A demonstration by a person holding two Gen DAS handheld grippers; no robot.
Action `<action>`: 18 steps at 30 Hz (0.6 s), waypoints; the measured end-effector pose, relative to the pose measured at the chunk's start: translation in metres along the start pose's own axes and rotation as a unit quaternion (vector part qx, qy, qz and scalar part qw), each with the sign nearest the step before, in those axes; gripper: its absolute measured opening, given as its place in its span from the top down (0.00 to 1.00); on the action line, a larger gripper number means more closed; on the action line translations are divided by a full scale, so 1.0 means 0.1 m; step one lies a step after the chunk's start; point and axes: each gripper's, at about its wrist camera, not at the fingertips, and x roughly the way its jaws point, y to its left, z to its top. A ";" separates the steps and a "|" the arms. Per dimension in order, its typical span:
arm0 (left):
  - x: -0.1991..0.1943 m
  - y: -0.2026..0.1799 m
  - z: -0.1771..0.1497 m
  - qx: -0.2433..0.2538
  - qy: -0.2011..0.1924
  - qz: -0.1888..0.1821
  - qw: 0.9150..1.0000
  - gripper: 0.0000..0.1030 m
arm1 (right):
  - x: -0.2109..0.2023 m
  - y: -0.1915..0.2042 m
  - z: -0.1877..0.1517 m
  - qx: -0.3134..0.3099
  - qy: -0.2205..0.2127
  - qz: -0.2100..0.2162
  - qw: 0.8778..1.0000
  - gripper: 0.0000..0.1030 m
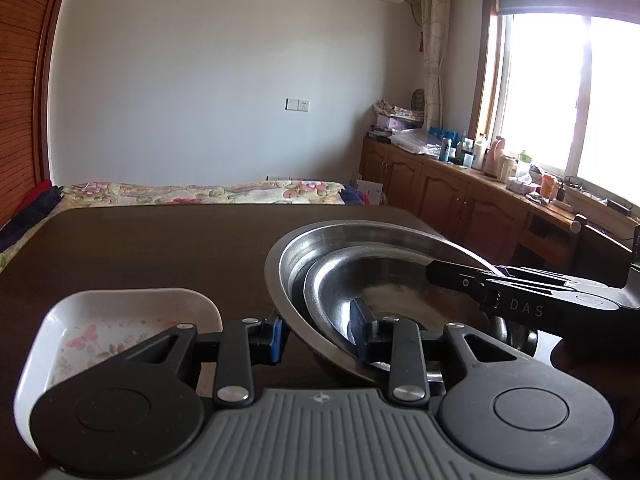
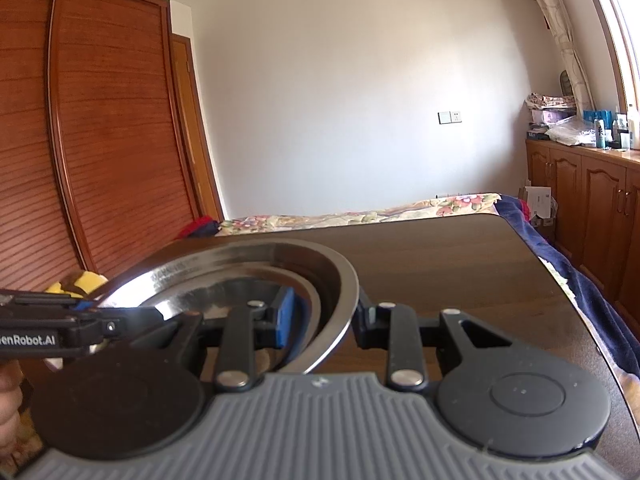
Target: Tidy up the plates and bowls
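On the dark wooden table (image 1: 140,248), as seen from the left wrist camera, a large steel bowl (image 1: 340,236) is held tilted, its left rim low and its open mouth turned up and toward the right; a smaller steel bowl (image 1: 360,280) is nested inside it, tilted the same way. The left gripper (image 1: 320,334) is set astride the near left wall of these bowls, one blue pad (image 1: 276,338) outside and the other pad inside, so the jaws are seen only partly closed on the steel; whether both walls are pinched cannot be told. Just left of the bowls, a white rectangular dish (image 1: 120,312) with a butterfly and flower print is lying flat, its long axis running toward and away from the camera, and nothing is seen in it. The right gripper (image 1: 444,274) is seen reaching in from the right across the bowls' far rim. From the right wrist camera, the large steel bowl (image 2: 224,264) is shown with the smaller bowl (image 2: 308,308) inside, on the table (image 2: 460,264). The right gripper (image 2: 324,320) is clamped across the right rim, a blue pad (image 2: 286,316) inside and the other finger outside. The left gripper (image 2: 132,318) is seen entering at the left, and a hand (image 2: 10,400) is partly visible at the edge.
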 end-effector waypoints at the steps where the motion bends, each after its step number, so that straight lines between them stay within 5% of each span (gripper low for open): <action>1: -0.02 0.01 0.02 0.002 -0.001 0.000 1.000 0.67 | -0.01 0.02 0.02 -0.001 -0.002 0.002 1.000 0.69; 18: -0.35 0.34 0.18 -0.003 -0.021 0.021 1.000 0.67 | 0.08 0.34 0.19 -0.019 -0.012 0.037 0.999 0.69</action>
